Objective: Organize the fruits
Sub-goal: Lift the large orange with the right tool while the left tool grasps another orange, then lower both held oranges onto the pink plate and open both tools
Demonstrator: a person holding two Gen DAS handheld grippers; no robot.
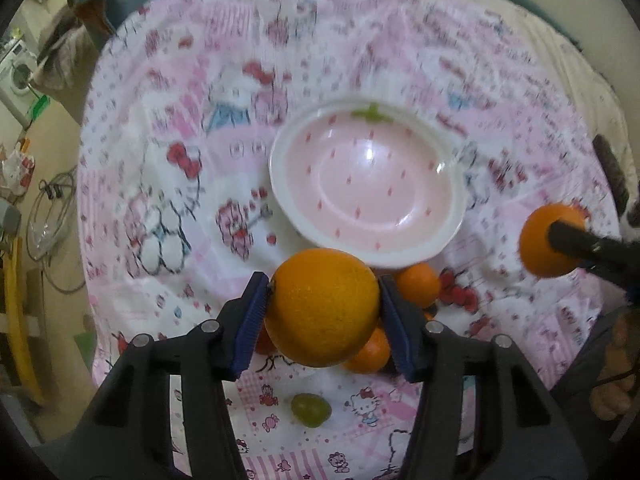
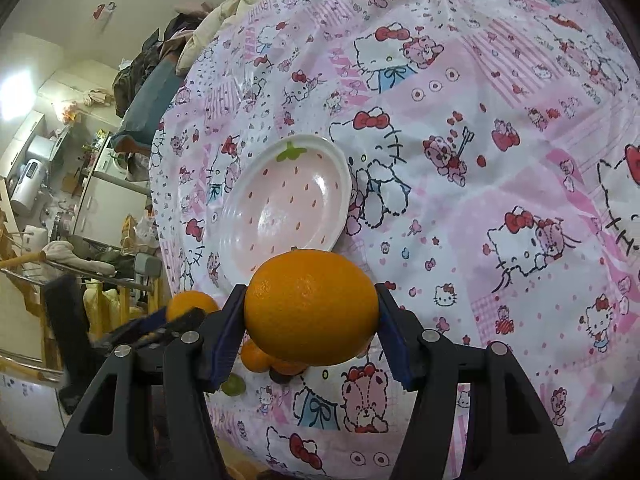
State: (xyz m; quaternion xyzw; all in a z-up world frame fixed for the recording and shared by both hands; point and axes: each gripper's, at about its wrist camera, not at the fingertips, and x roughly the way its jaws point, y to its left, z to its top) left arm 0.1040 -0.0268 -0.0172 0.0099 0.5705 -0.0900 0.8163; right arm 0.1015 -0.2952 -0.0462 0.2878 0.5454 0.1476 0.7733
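Note:
My left gripper (image 1: 323, 308) is shut on a large orange (image 1: 322, 306), held above the cloth just in front of the pink strawberry-pattern plate (image 1: 366, 184). My right gripper (image 2: 310, 320) is shut on another orange (image 2: 311, 306), near the plate (image 2: 286, 204). In the left wrist view the right gripper's orange (image 1: 550, 240) shows at the right. In the right wrist view the left gripper's orange (image 2: 190, 304) shows at lower left. Small mandarins (image 1: 418, 284) and a green grape (image 1: 311, 410) lie on the cloth under the grippers. The plate holds nothing.
A pink cartoon-cat tablecloth (image 2: 480, 200) covers the round table. The table edge falls off at the left (image 1: 86, 240). Beyond it are room clutter, a washing machine (image 1: 16, 76) and clothes (image 2: 148, 80).

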